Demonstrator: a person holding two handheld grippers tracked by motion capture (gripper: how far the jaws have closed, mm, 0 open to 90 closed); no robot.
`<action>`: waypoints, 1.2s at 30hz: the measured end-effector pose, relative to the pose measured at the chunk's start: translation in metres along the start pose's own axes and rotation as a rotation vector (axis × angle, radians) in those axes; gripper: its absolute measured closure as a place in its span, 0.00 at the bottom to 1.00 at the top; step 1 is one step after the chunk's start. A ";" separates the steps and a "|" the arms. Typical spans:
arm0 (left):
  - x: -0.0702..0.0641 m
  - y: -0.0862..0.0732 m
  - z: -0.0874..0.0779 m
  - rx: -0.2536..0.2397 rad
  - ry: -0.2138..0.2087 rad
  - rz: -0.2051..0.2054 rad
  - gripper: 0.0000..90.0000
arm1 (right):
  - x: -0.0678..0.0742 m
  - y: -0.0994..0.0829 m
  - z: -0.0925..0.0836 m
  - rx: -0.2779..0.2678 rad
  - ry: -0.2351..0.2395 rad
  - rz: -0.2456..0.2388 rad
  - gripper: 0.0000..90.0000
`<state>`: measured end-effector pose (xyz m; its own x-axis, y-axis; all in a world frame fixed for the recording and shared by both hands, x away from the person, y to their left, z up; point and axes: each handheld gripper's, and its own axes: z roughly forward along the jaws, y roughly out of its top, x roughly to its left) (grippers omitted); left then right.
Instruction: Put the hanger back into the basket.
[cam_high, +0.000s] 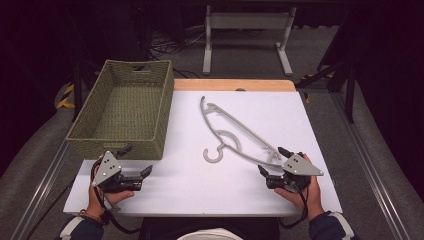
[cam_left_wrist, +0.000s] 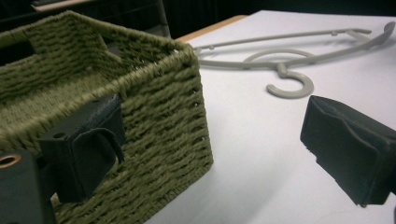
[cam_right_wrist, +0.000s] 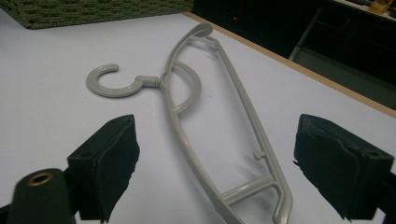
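Note:
A grey plastic hanger (cam_high: 235, 132) lies flat on the white table top (cam_high: 200, 190), its hook toward the woven green basket (cam_high: 125, 107) at the left. My right gripper (cam_high: 273, 160) rests low at the hanger's near right end. In the right gripper view the hanger (cam_right_wrist: 152, 80) runs up between the wide-open jaws of that gripper (cam_right_wrist: 218, 135), and neither pad touches it. My left gripper (cam_high: 136, 160) sits open at the basket's near right corner with nothing held. The left gripper view has one jaw of the left gripper (cam_left_wrist: 215, 126) in front of the basket wall (cam_left_wrist: 159, 116), with the hanger's hook (cam_left_wrist: 290, 94) beyond.
The basket holds nothing I can see and takes up the table's left side. A wooden strip (cam_high: 235, 85) edges the far side of the table. Behind it stands a white metal frame (cam_high: 247, 35) on a grey floor with cables.

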<state>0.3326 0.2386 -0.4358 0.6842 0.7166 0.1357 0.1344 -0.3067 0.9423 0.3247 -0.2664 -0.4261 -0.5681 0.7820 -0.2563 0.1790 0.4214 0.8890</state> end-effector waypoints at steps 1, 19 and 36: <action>-0.001 -0.001 0.001 0.020 -0.001 0.008 0.09 | 0.000 -0.001 0.000 0.003 0.002 -0.002 0.16; -0.001 -0.006 0.000 0.062 -0.045 0.029 0.06 | -0.011 0.013 0.022 0.129 0.113 0.019 0.11; 0.002 -0.008 0.000 0.072 -0.065 0.016 0.07 | -0.014 0.049 0.092 0.449 0.268 -0.002 0.47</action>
<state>0.3333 0.2424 -0.4427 0.7313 0.6700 0.1280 0.1727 -0.3634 0.9155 0.4159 -0.2146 -0.4139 -0.7438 0.6609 -0.0997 0.4713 0.6244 0.6229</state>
